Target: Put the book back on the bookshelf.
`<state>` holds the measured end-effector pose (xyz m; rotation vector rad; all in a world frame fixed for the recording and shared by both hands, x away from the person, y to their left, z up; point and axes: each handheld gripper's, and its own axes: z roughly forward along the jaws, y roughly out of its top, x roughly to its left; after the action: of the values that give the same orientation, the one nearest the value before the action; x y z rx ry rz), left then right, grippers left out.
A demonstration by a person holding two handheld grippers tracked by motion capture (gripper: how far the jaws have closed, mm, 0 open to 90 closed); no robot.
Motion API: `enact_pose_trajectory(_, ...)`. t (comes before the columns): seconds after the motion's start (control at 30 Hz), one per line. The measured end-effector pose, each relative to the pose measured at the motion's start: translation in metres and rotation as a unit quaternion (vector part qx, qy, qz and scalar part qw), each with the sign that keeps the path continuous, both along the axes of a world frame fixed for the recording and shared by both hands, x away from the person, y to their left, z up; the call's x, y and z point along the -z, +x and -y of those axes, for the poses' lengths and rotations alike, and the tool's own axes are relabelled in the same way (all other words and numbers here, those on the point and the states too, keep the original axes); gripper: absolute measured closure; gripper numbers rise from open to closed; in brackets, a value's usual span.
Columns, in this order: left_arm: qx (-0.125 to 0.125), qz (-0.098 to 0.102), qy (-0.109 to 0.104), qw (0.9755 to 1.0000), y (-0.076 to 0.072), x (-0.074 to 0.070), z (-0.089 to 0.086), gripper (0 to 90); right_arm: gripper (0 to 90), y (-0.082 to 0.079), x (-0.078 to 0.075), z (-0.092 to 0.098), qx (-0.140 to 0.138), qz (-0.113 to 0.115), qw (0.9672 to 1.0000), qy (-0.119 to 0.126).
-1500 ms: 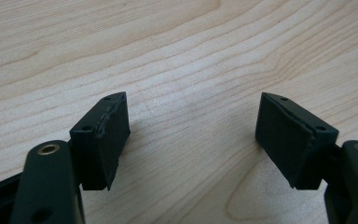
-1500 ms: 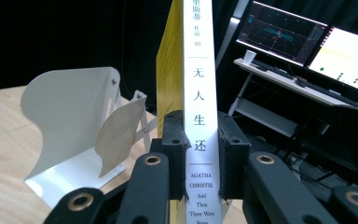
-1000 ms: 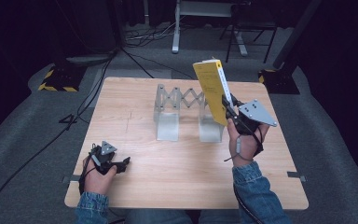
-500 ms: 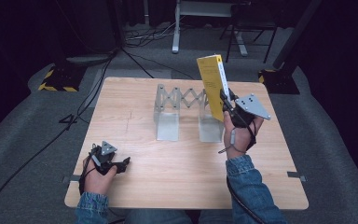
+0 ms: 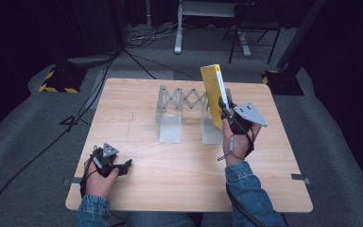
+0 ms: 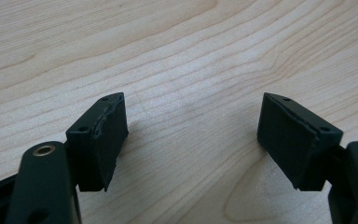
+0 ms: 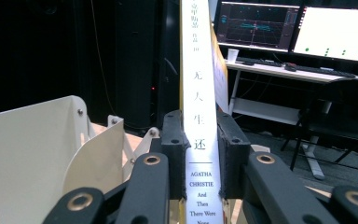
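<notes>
yellow book (image 5: 214,94) above book rack (image 5: 185,113), in right gripper (image 5: 227,109)

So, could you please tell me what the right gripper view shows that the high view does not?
Right gripper view alone: the printed spine of the book, with "Agatha Christie" legible, the black pads pressing it from both sides, and lit monitors behind. High view alone: the whole table, the left gripper resting open near its front edge, and the book's yellow cover. Both: the book held upright by the right gripper beside the expanding metal rack.

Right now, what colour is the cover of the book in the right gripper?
Yellow cover, white spine, on the book; the high view shows it best.
</notes>
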<state>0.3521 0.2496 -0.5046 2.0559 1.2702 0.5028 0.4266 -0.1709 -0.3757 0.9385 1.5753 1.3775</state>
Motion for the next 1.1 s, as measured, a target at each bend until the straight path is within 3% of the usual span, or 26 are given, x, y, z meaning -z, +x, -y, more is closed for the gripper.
enact_pose_trajectory(0.2, 0.000, 0.002, 0.000, 1.0000, 0.001, 0.000, 0.001, 24.8, 75.7, -0.004, 0.010, -0.005, -0.023, -0.008, 0.9997, 0.000)
enact_pose_trajectory(0.43, 0.000, 0.001, 0.001, 1.0000, 0.001, 0.000, 0.002, 24.9, 74.6, -0.006, 0.027, -0.003, -0.041, -0.052, 0.9978, 0.007)
enact_pose_trajectory(0.57, 0.000, 0.002, 0.001, 1.0000, 0.001, 0.000, 0.003, 24.9, 74.4, -0.007, 0.034, -0.003, -0.044, -0.068, 0.9967, -0.004)
enact_pose_trajectory(0.87, 0.000, 0.001, -0.001, 1.0000, 0.001, 0.000, 0.003, 24.9, 72.8, -0.003, 0.054, -0.008, -0.057, -0.124, 0.9903, -0.027)
enact_pose_trajectory(1.1, 0.000, 0.001, 0.000, 1.0000, 0.001, 0.000, 0.003, 24.9, 70.7, -0.001, 0.056, -0.011, -0.066, -0.139, 0.9872, -0.041)
